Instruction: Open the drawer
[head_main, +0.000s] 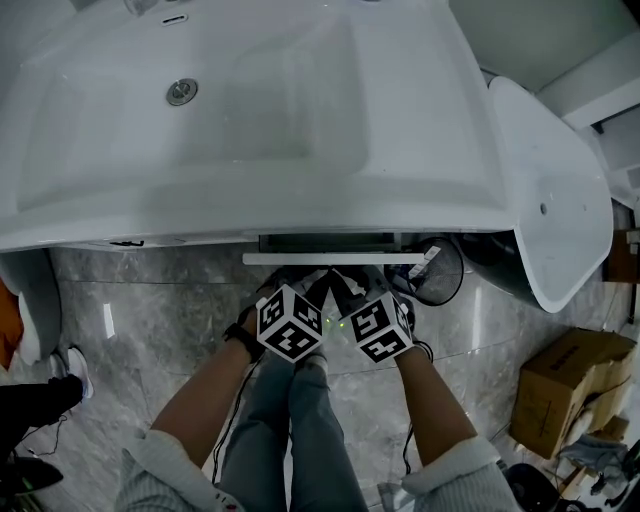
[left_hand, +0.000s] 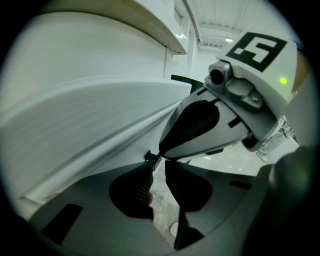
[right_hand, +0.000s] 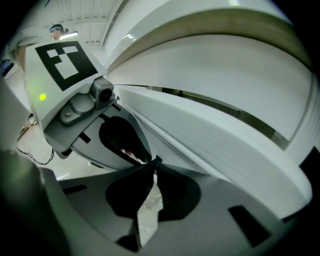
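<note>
The white drawer front (head_main: 330, 258) sits under the washbasin counter, pulled out a little, with a dark gap behind it. Both grippers are side by side just below its front edge. The left gripper (head_main: 316, 288) keeps a narrow gap between its jaws, and only floor shows through it (left_hand: 159, 162). The drawer's white face (left_hand: 90, 130) fills that view's left. The right gripper (head_main: 346, 288) has its tips touching (right_hand: 152, 164), with nothing visible between them. The drawer face (right_hand: 210, 135) runs along its right. Whether either tip touches the drawer's edge I cannot tell.
A white washbasin (head_main: 250, 150) with a drain (head_main: 181, 92) fills the top. A white fixture (head_main: 560, 200) stands at the right, with a black round object (head_main: 445, 275) beside the drawer. A cardboard box (head_main: 575, 385) lies lower right. A bystander's shoe (head_main: 70, 368) is at the left.
</note>
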